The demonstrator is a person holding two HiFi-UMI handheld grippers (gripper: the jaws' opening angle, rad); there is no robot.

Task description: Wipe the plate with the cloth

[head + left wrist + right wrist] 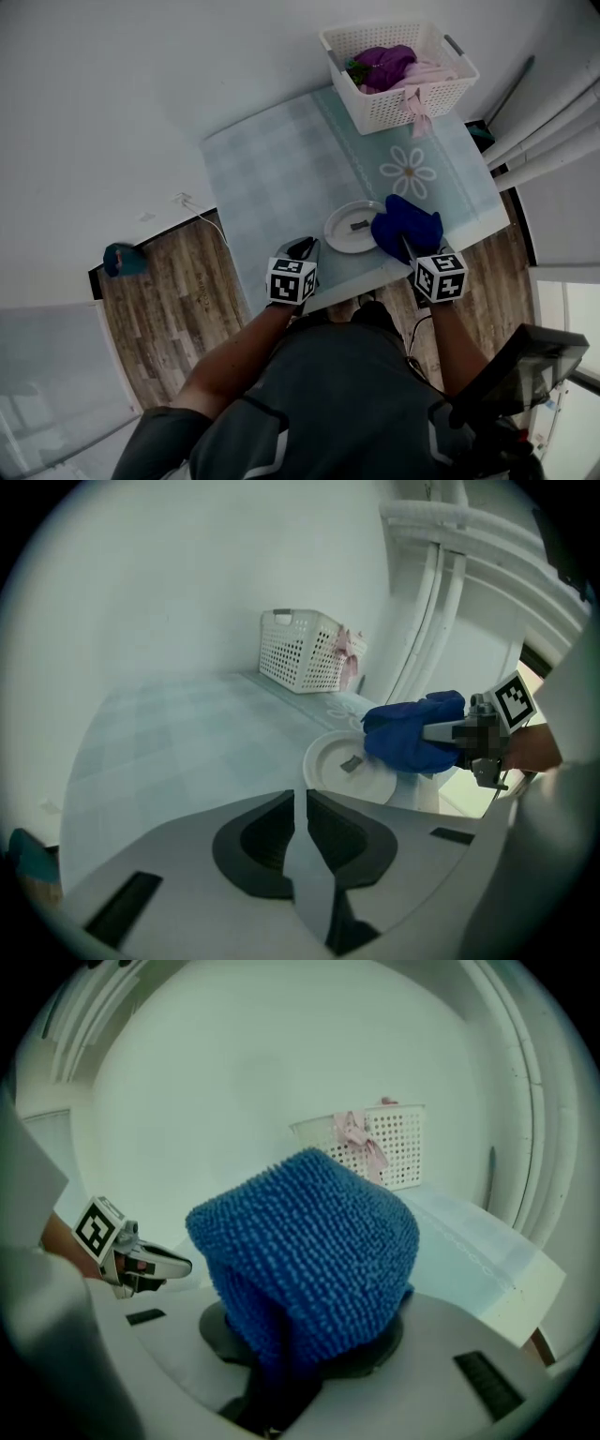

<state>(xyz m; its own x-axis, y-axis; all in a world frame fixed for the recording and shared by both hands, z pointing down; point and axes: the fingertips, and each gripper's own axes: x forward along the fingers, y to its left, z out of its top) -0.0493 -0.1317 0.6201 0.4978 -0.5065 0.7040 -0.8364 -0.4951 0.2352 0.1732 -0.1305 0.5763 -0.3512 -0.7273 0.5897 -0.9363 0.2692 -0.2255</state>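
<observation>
The right gripper point(409, 246) was pinching the blue cloth point(405, 223), which bulged out of its jaws over the right edge of the white plate point(343, 234). The left gripper point(301, 251) hung just beside the plate's near-left rim, jaws pressed together on nothing. To wipe well, the cloth probably needed pressing flat onto the plate and sweeping across the small dark scrap point(359, 225) near the plate's middle, too small to identify, while the idle left gripper braced the plate's rim against sliding.
</observation>
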